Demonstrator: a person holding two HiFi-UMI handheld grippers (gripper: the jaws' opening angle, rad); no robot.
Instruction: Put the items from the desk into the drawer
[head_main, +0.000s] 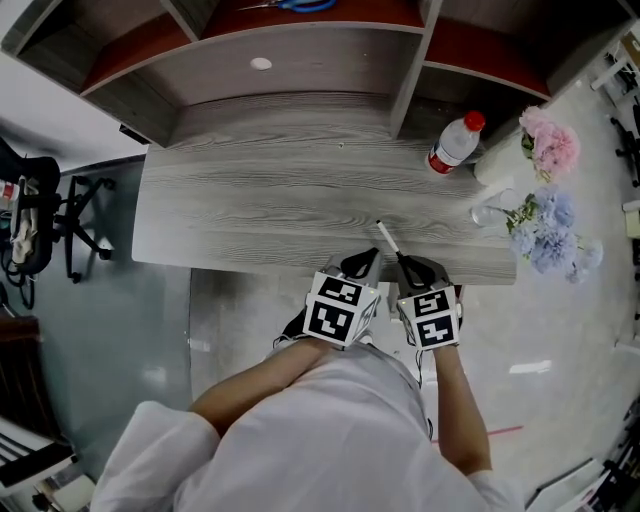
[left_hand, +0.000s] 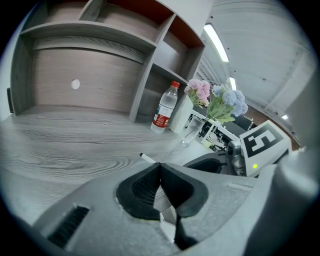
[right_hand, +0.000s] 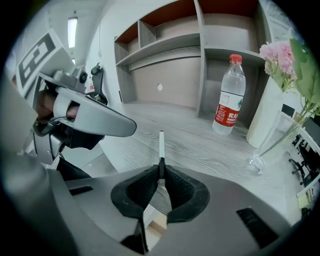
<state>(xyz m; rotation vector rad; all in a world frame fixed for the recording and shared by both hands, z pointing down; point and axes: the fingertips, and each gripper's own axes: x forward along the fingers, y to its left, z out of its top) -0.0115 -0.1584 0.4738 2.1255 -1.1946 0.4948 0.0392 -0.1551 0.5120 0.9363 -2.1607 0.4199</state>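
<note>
A thin white pen (right_hand: 161, 145) with a dark end sticks forward out of my right gripper (right_hand: 161, 170), which is shut on it. In the head view the pen (head_main: 387, 239) points up and left over the desk's near edge, held by the right gripper (head_main: 408, 266). My left gripper (head_main: 362, 264) sits just to its left at the desk edge, its jaws pressed together with nothing between them (left_hand: 159, 167). The pen's tip (left_hand: 146, 158) shows past the left gripper. No drawer shows in any view.
The grey wood desk (head_main: 280, 200) carries a water bottle with a red cap (head_main: 455, 142), a white vase of pink and blue flowers (head_main: 548, 190) and a clear glass (head_main: 490, 213) at the right. Shelving (head_main: 300, 50) rises behind. An office chair (head_main: 40, 215) stands at the left.
</note>
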